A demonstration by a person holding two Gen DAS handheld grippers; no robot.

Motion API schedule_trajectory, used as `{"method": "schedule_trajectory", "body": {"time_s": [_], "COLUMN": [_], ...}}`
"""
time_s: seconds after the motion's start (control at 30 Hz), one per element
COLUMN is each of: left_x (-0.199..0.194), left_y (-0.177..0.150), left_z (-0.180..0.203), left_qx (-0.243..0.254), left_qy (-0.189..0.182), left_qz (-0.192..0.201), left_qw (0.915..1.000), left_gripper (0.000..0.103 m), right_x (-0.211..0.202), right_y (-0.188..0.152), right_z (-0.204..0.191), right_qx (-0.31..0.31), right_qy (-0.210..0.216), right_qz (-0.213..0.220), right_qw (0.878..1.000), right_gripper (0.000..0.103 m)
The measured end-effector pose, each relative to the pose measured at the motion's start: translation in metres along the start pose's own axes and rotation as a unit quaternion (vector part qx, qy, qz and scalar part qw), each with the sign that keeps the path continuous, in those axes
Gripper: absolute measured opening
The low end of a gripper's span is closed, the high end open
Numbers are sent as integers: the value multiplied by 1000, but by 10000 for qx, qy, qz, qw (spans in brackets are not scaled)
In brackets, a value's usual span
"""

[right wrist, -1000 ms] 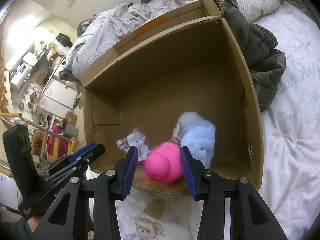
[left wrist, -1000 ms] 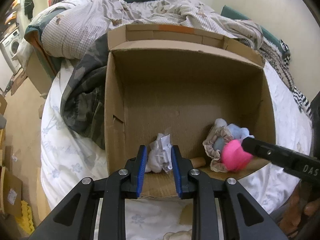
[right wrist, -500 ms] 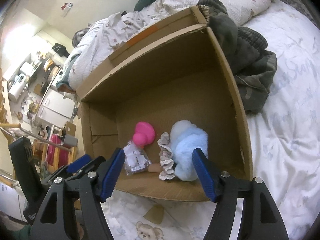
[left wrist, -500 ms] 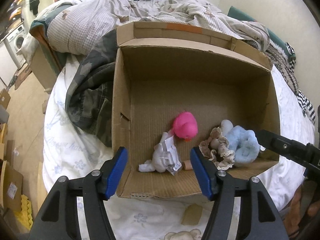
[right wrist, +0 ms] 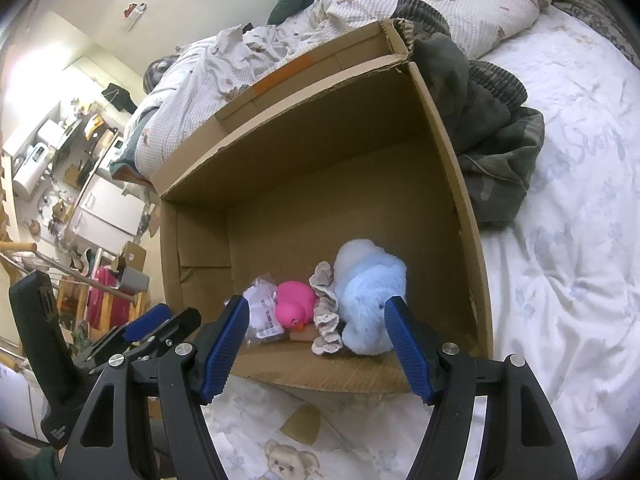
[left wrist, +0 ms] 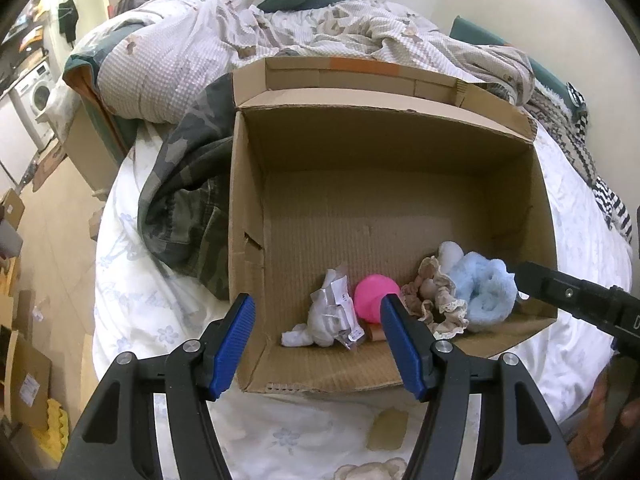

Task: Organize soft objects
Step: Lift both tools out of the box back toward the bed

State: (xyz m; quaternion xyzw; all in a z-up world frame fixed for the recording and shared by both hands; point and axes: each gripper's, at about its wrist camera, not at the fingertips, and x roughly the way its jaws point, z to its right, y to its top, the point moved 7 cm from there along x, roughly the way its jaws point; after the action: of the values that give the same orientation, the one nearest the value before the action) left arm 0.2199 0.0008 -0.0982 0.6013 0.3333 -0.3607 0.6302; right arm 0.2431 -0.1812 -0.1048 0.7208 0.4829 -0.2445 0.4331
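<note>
An open cardboard box (left wrist: 440, 184) (right wrist: 440, 184) stands on the bed. Along its near wall lie a white item in a clear packet (left wrist: 334, 316) (right wrist: 262, 316), a pink rubber duck (left wrist: 374, 296) (right wrist: 296, 308), a beige lace scrunchie (left wrist: 434, 300) (right wrist: 326, 320) and a fluffy light-blue soft thing (left wrist: 482, 292) (right wrist: 370, 300). My left gripper (left wrist: 318, 334) is open and empty, just outside the box's near edge. My right gripper (right wrist: 318, 338) is open and empty, also at the near edge; its body shows at the right of the left wrist view.
The box sits on a white floral bedsheet (left wrist: 152, 304) (right wrist: 568, 240). A camouflage garment (left wrist: 184, 196) (right wrist: 492, 136) lies against the box's side. A rumpled quilt (left wrist: 208, 48) is piled behind. A small cardboard scrap (left wrist: 388, 428) lies on the sheet in front.
Both grippers opened and let go: the left released the white packet, the right released the pink duck. Both pulled back from the box. The duck rolled and settled between packet and scrunchie.
</note>
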Motion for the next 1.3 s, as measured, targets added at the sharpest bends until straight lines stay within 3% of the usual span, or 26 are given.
{"method": "schedule_trajectory", "body": {"time_s": [0.53, 1.3], "left_x": [-32, -40], "left_y": [-15, -66], "left_z": [-14, -14], "left_qx": [-150, -18], "left_qy": [90, 98], "left_qz": [201, -6], "left_qw": [9996, 9999], "left_gripper": [62, 62], "right_x": [-28, -39], "right_y": [-23, -68], "right_z": [-2, 19], "right_qx": [-77, 192], "right_qy": [-146, -348], "right_qz": [74, -196], "right_qw": [9998, 9990], "right_gripper": [75, 75]}}
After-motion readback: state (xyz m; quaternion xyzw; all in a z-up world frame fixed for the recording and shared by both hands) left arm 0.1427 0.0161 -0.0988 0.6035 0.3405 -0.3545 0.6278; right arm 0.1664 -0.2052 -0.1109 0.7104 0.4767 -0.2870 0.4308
